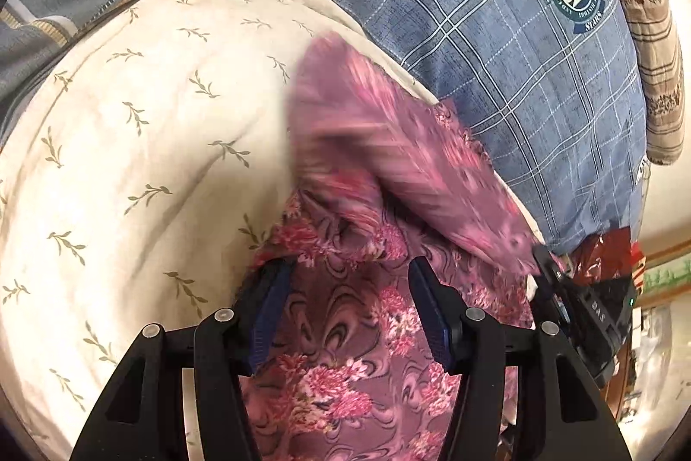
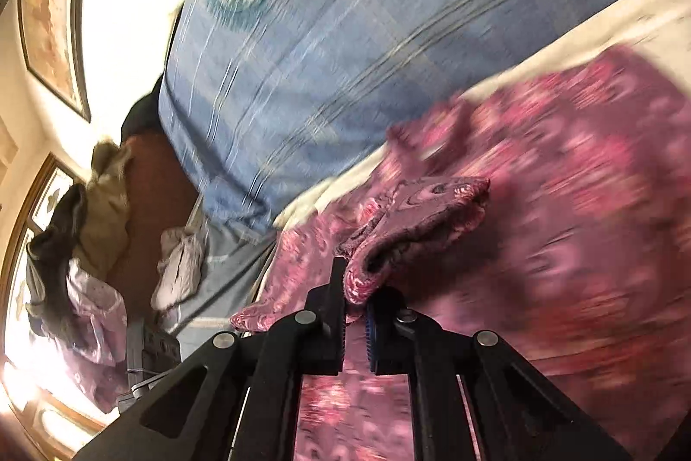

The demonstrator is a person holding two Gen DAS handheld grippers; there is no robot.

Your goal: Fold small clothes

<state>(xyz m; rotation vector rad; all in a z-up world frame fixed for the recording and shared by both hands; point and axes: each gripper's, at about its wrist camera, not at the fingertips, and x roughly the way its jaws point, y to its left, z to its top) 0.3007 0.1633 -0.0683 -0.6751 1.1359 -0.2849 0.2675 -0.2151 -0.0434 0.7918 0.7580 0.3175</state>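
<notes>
The floral garment (image 1: pixel 345 340), a purple-pink piece with swirls and red-pink flowers, is lying on a cream sheet (image 1: pixel 142 141) printed with small green sprigs. Beyond the sheet, toward 1 o'clock in the left wrist view, a blue plaid pillow (image 1: pixel 496 42) with a round teal crest is sitting against it, and a brown patterned fabric (image 1: pixel 648 46) is showing at the far 2 o'clock edge.

The left tongs (image 1: pixel 345 279) are standing apart over the garment, their blue-padded fingers (image 1: pixel 270 305) on either side of a flat stretch of cloth and not pinching it. Ahead of them, toward 12 o'clock, a flap of the same garment is lifting off the sheet, heavily blurred.

The right tongs (image 2: pixel 355 325) are clamping a bunched fold of the garment, the cloth rising from between the nearly closed fingers (image 2: pixel 334 301) and curling over toward 1 o'clock. In the left wrist view the right tongs are appearing at 4 o'clock, at the garment's far edge. The rest of the garment is spreading blurred to 3 o'clock in the right wrist view, so its exact outline there is hard to make out. At 9 o'clock in that view, a heap of other clothes (image 2: pixel 86 227) is lying well apart from the garment.
</notes>
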